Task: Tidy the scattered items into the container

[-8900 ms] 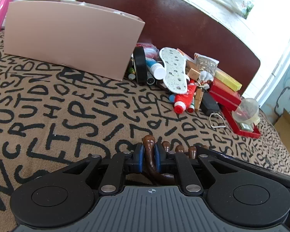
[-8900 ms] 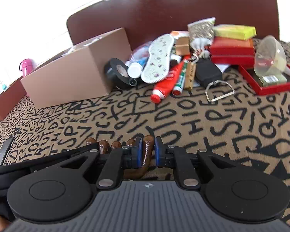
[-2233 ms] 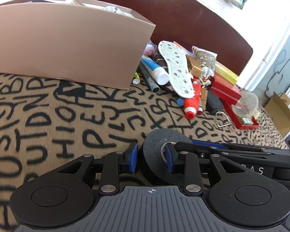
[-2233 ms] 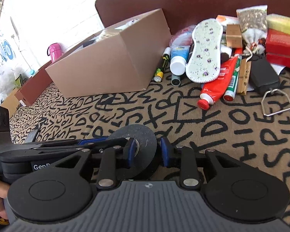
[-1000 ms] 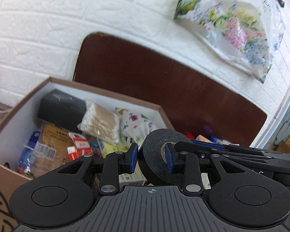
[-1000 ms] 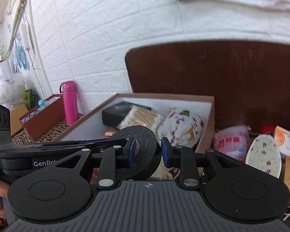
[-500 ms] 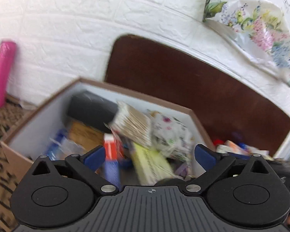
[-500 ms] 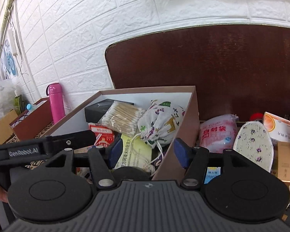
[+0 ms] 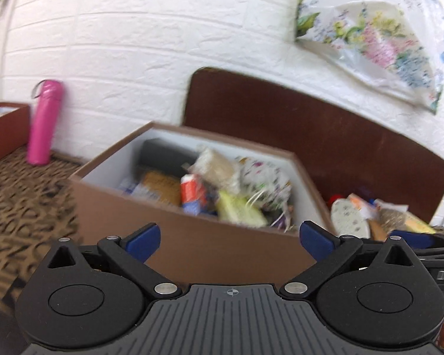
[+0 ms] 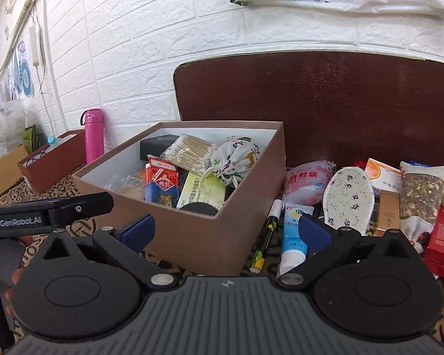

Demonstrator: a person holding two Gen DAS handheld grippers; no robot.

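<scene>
- Left wrist view: we see everything blurred. Our left claw [image 9: 230, 238] gapes empty before the brown box [image 9: 192, 236]; its contents smear together. A pink flask [image 9: 43, 124] stands far left.
- Right wrist view: our right claw [image 10: 225, 229], its jaws just opened, holds nothing. The black tape roll [image 10: 199, 209] lies inside the box's near corner, half hidden by the wall. An insole [image 10: 348, 199] and tube [image 10: 294, 236] lie beside the box.

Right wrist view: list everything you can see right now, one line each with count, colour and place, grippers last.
Box: one, brown, centre.
Tape roll: one, black, inside box, near front wall.
Cotton swab pack: one, clear, in box.
Drawstring pouch: one, floral white, in box.
Insole: one, white floral, right of box.
Tube: one, white and blue, beside box.
Marker: one, black and yellow, beside box.
Flask: one, pink, by wall.
Left gripper: open, empty.
Right gripper: jaws just opened, empty.
</scene>
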